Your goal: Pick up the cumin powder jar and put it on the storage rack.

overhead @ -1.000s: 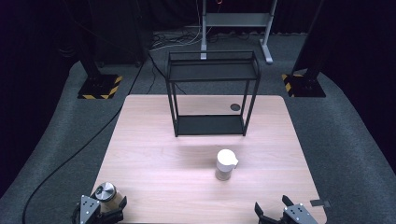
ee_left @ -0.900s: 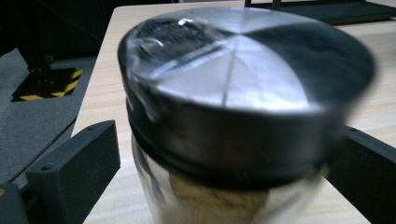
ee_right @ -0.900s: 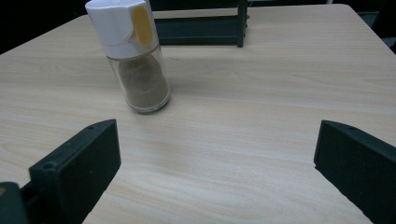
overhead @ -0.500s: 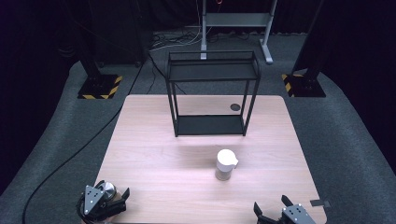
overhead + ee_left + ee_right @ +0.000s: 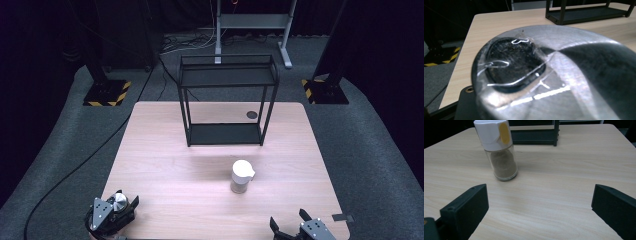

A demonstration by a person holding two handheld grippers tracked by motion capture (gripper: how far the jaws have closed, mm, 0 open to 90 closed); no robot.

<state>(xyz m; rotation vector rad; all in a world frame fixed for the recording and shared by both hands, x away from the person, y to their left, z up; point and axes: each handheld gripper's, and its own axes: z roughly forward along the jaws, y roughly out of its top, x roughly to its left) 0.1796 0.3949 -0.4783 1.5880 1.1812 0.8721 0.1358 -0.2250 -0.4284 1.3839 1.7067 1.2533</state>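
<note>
In the high view, the left claw [image 5: 112, 212] at the near left corner of the counter [image 5: 165, 165] pinches a metal can [image 5: 119, 201]. The right claw [image 5: 295, 231], cut off at the bottom edge, is spread and empty. A spice jar [image 5: 242, 176] stands between them and the black rack [image 5: 226, 97].

In the left gripper view, the can [image 5: 554, 75] is very close; its body and the jaws are hidden.

In the right gripper view, the jar [image 5: 499, 151] stands upright ahead. I judge the can is being carried; next it needs a lift toward the rack.
</note>
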